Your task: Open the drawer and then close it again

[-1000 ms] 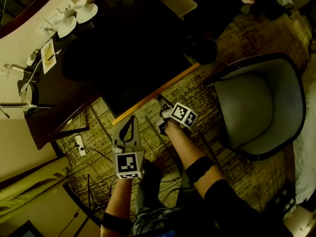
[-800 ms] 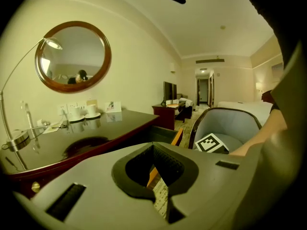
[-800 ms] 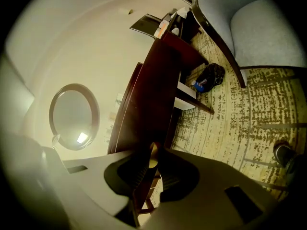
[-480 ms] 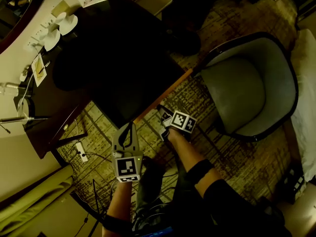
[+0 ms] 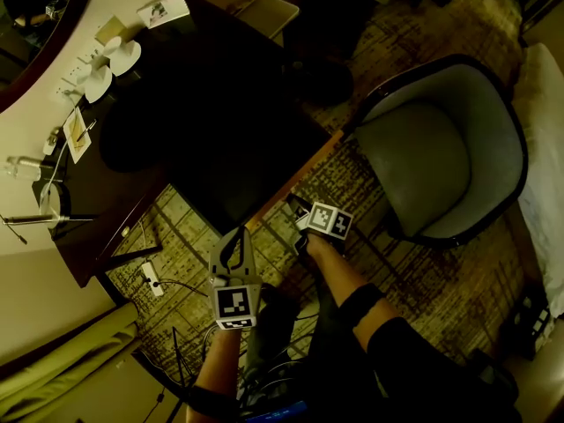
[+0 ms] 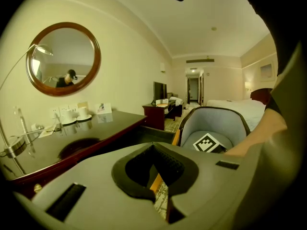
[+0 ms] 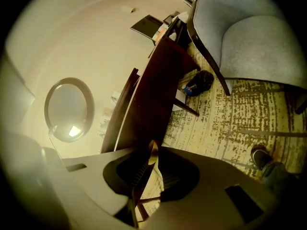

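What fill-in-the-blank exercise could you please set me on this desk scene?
1. The drawer of the desk stands ___.
2. The left gripper has its jaws ___, with nothing between them.
3. The mirror is ___ in shape.
4. The seat of the chair is ___ in colour.

Missing words: open; shut; round; grey.

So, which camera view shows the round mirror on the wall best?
The left gripper view: the round mirror is whole, sharp and nearly face-on. The right gripper view shows it whole too, but tilted and washed out by glare. The head view catches only a dark part of it at the top left corner.
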`<act>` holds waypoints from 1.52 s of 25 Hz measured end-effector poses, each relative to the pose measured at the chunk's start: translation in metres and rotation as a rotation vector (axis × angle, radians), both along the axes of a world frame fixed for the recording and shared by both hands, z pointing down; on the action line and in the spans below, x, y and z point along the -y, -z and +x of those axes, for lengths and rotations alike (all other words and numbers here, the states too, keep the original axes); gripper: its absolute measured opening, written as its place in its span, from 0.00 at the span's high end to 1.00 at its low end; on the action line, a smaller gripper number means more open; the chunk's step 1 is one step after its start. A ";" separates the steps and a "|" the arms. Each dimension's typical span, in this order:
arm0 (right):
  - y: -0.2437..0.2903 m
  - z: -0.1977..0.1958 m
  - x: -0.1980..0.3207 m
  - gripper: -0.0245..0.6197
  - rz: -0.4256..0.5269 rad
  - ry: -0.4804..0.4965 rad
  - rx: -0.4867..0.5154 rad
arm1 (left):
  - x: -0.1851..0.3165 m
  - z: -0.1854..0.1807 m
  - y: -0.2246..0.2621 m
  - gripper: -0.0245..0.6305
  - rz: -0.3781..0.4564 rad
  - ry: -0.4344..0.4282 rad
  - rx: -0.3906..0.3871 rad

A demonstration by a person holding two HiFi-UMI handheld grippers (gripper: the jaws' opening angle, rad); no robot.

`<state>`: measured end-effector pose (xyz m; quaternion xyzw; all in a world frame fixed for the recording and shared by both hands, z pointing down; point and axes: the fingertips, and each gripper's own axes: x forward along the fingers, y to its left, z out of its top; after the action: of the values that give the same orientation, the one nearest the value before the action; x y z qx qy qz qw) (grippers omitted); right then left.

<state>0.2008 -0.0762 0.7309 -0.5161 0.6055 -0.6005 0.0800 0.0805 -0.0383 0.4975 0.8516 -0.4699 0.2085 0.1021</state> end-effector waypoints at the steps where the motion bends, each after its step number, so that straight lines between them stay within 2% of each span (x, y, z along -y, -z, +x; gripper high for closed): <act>1: 0.003 0.001 -0.003 0.82 -0.007 0.011 -0.022 | -0.001 -0.002 0.003 0.96 0.004 -0.003 0.003; 5: 0.039 0.008 -0.022 0.84 -0.003 0.093 -0.136 | -0.010 -0.014 0.025 0.96 0.043 -0.051 0.032; 8: 0.102 0.014 -0.029 0.92 0.077 0.155 -0.239 | -0.017 -0.026 0.061 0.96 0.059 -0.040 0.033; 9: 0.127 0.016 -0.028 0.96 0.117 0.177 -0.280 | -0.019 -0.030 0.075 0.96 0.065 -0.032 0.033; 12: 0.209 0.018 -0.023 0.96 0.262 0.264 -0.412 | -0.026 -0.042 0.115 0.96 0.096 -0.003 0.026; 17: 0.331 0.006 -0.013 0.96 0.531 0.444 -0.674 | -0.034 -0.073 0.163 0.96 0.128 0.107 -0.002; 19: 0.370 -0.002 -0.013 0.96 0.625 0.483 -0.739 | -0.037 -0.087 0.176 0.96 0.139 0.148 -0.004; 22: 0.419 -0.025 -0.011 0.96 0.733 0.529 -0.773 | -0.041 -0.107 0.192 0.96 0.150 0.230 -0.014; 26: 0.454 -0.058 -0.016 0.96 0.826 0.582 -0.755 | -0.052 -0.130 0.205 0.96 0.162 0.313 -0.004; 33: 0.464 -0.099 -0.024 0.96 0.917 0.689 -0.719 | -0.076 -0.172 0.211 0.96 0.175 0.461 -0.021; 38: 0.460 -0.123 -0.023 0.96 0.930 0.739 -0.687 | -0.086 -0.192 0.211 0.96 0.183 0.500 -0.011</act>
<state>0.0779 -0.0528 0.2713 -0.3489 0.9278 -0.0682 -0.1132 -0.1114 0.0475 0.2861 0.7157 -0.6822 0.1289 0.0755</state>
